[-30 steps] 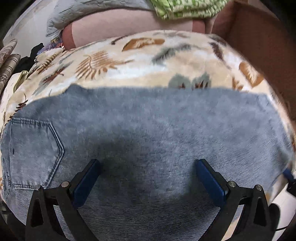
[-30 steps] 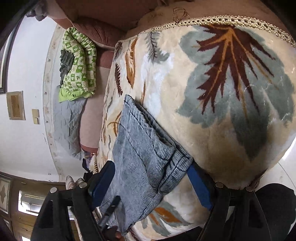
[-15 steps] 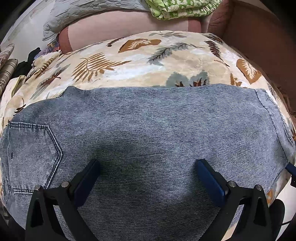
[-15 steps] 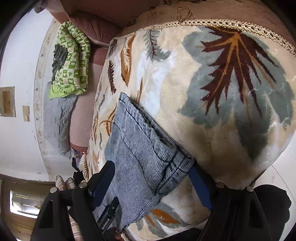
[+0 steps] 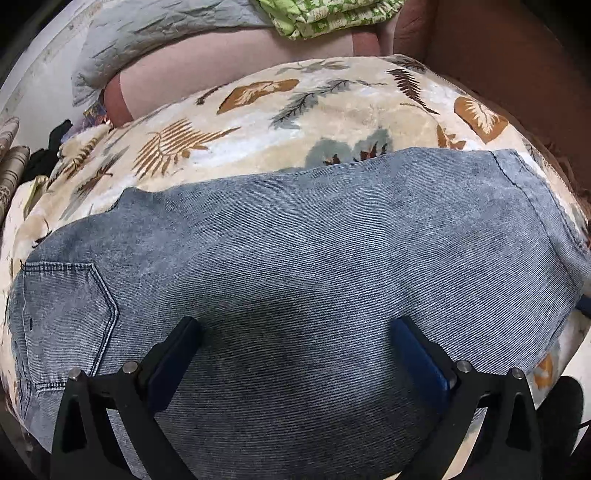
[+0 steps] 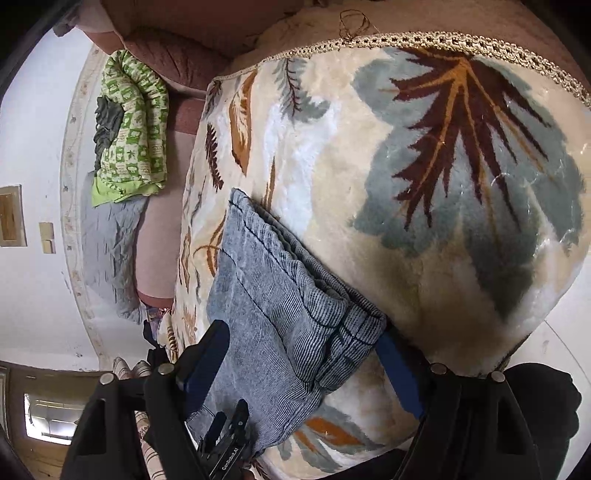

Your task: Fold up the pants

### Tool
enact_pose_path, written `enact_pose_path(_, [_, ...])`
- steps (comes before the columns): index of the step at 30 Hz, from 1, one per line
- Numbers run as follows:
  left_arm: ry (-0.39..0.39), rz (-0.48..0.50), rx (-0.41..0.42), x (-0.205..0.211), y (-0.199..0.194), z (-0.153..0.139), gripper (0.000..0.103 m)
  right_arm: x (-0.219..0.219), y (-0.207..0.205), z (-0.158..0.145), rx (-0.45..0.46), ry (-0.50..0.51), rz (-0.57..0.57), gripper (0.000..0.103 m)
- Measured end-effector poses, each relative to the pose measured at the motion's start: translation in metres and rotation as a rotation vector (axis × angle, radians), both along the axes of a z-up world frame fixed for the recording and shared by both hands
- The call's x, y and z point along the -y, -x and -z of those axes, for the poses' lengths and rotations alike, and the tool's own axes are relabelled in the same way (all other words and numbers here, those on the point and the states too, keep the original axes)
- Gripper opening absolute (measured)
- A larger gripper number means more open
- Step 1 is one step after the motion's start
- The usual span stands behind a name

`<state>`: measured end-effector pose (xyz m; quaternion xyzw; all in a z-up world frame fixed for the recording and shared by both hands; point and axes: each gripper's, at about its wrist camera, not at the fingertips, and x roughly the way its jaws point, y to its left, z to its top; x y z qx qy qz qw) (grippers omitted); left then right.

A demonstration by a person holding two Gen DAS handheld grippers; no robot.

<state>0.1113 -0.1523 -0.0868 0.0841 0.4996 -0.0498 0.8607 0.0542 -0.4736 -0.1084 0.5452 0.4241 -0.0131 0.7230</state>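
The pants (image 5: pixel 295 266) are faded blue-grey denim with darker blue stitching around the pocket and hems. Under them lies a cream plush blanket (image 5: pixel 332 110) printed with leaves in ochre, maroon and grey-green, edged in beige braid. Nearby sit a green-and-white patterned quilt (image 6: pixel 133 125), a grey quilted pillow (image 5: pixel 147 33) and a dusty-pink sofa (image 5: pixel 192 62); each hand-held gripper has black arms and blue pads (image 5: pixel 417 354).

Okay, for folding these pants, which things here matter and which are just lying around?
Part of the job: jeans, left gripper, right gripper, leaf-print blanket underneath.

Just lying about: green patterned quilt, grey pillow.
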Motion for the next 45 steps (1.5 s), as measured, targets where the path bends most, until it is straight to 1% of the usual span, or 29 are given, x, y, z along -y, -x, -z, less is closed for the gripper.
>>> enact_pose_path(1, [0.000, 0.002, -0.006, 0.000, 0.000, -0.002, 0.103, 0.000, -0.001, 0.000, -0.002, 0.005, -0.004, 0.083])
enact_pose_path(4, [-0.008, 0.000, 0.026, -0.002, 0.004, -0.010, 0.103, -0.001, -0.001, 0.000, -0.002, 0.012, -0.010, 0.083])
enact_pose_path(7, [-0.005, 0.008, 0.025, 0.000, 0.005, -0.012, 0.103, -0.001, -0.002, -0.002, -0.015, 0.030, -0.015, 0.077])
enact_pose_path(9, [-0.038, 0.015, 0.003, 0.003, 0.003, -0.005, 0.103, 0.000, -0.001, -0.002, -0.025, 0.044, -0.021, 0.070])
enact_pose_path(10, [-0.046, 0.020, -0.006, 0.005, 0.003, 0.000, 0.103, 0.000, -0.001, -0.002, -0.030, 0.049, -0.022, 0.069])
enact_pose_path(11, [-0.034, 0.016, 0.006, 0.003, 0.004, 0.001, 0.103, 0.000, -0.001, -0.002, -0.035, 0.056, -0.025, 0.064])
enact_pose_path(12, [-0.024, 0.011, 0.002, 0.002, 0.003, 0.001, 0.103, 0.001, -0.001, -0.002, -0.044, 0.069, -0.028, 0.057])
enact_pose_path(13, [-0.022, 0.010, -0.004, 0.001, 0.003, 0.000, 0.103, 0.001, -0.001, -0.002, -0.051, 0.082, -0.033, 0.054])
enact_pose_path(15, [-0.030, 0.018, -0.007, 0.003, 0.002, 0.000, 0.103, 0.002, 0.000, -0.001, -0.062, 0.102, -0.041, 0.043])
enact_pose_path(18, [-0.029, 0.016, -0.004, 0.002, 0.002, 0.000, 0.103, 0.002, 0.001, -0.001, -0.065, 0.115, -0.046, 0.039])
enact_pose_path(23, [-0.018, 0.018, -0.006, 0.000, 0.002, 0.001, 0.103, -0.001, 0.002, -0.006, -0.061, 0.161, -0.058, 0.034])
enact_pose_path(27, [-0.012, 0.019, -0.007, 0.000, 0.002, 0.002, 0.103, -0.005, 0.001, -0.017, -0.044, 0.204, -0.067, 0.030])
enact_pose_path(29, [-0.008, 0.023, -0.008, 0.000, 0.001, 0.003, 0.103, -0.012, -0.002, -0.032, -0.017, 0.261, -0.082, 0.029])
enact_pose_path(30, [-0.006, 0.024, -0.010, 0.000, 0.001, 0.004, 0.103, -0.019, -0.004, -0.047, 0.014, 0.304, -0.096, 0.028])
enact_pose_path(32, [-0.003, 0.029, -0.014, 0.000, 0.000, 0.005, 0.103, -0.031, -0.007, -0.070, 0.067, 0.359, -0.118, 0.025])
enact_pose_path(33, [-0.003, 0.032, -0.015, 0.000, -0.001, 0.005, 0.103, -0.040, -0.009, -0.087, 0.108, 0.394, -0.137, 0.022])
enact_pose_path(35, [-0.001, 0.037, -0.016, 0.000, -0.001, 0.005, 0.103, -0.063, -0.013, -0.118, 0.181, 0.455, -0.179, 0.017])
enact_pose_path(37, [0.014, 0.036, -0.020, -0.002, -0.002, 0.005, 0.103, -0.094, -0.017, -0.147, 0.262, 0.509, -0.243, 0.017])
enact_pose_path(39, [0.033, 0.042, -0.022, -0.006, -0.002, 0.004, 0.103, -0.125, -0.019, -0.166, 0.326, 0.540, -0.314, 0.017])
enact_pose_path(41, [0.072, 0.028, -0.026, -0.013, -0.001, 0.000, 0.103, -0.157, -0.019, -0.177, 0.374, 0.559, -0.388, 0.016])
enact_pose_path(43, [0.121, -0.052, -0.005, -0.038, 0.004, -0.010, 0.102, -0.194, -0.019, -0.178, 0.410, 0.565, -0.489, 0.016])
enact_pose_path(45, [0.186, -0.148, 0.045, -0.076, 0.014, -0.025, 0.102, -0.225, -0.013, -0.171, 0.441, 0.557, -0.583, 0.016])
